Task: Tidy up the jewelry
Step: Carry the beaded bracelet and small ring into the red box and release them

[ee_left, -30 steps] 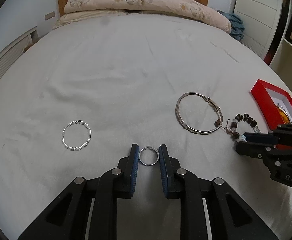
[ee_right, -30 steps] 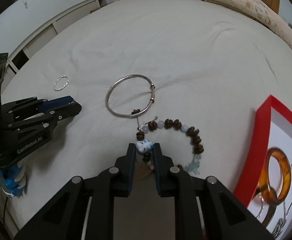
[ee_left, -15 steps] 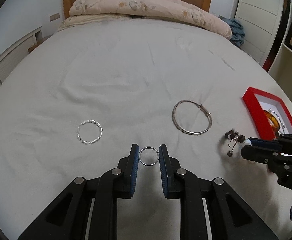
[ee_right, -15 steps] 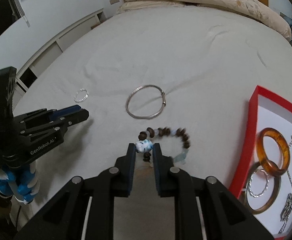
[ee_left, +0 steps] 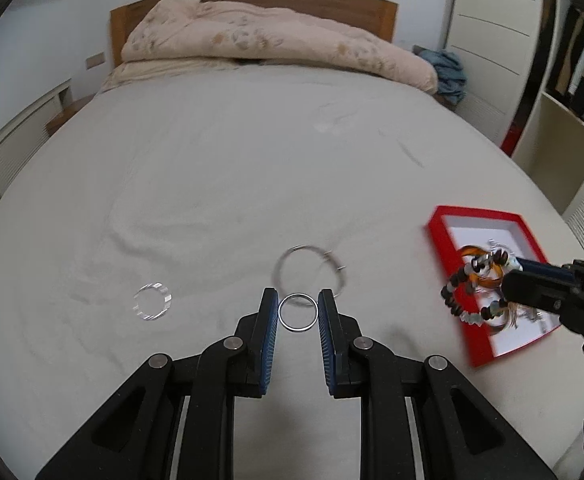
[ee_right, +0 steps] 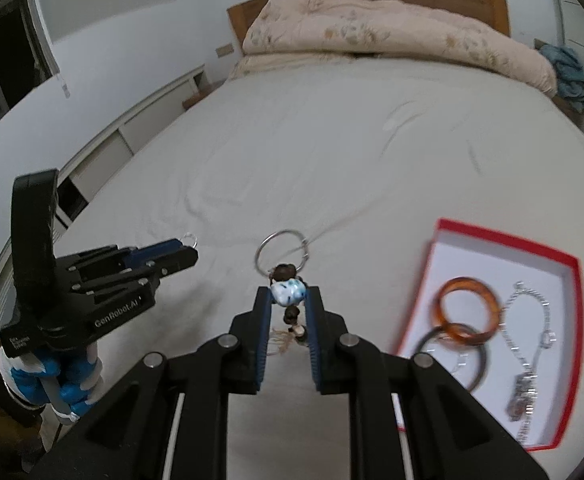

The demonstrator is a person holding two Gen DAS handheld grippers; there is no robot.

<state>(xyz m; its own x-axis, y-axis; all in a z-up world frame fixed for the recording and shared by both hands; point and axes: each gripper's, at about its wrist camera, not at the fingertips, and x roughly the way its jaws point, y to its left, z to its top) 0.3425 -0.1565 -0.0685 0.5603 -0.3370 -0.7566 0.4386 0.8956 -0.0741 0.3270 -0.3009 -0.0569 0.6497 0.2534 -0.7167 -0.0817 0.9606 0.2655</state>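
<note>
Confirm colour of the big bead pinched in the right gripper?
White with blue speckles; clearest in the right wrist view, clamped in the right gripper.

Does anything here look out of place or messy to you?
Two bracelets lie loose on the bed sheet, away from the red box: a silver bangle and a twisted silver bracelet. Nothing looks damaged or spilled.
</note>
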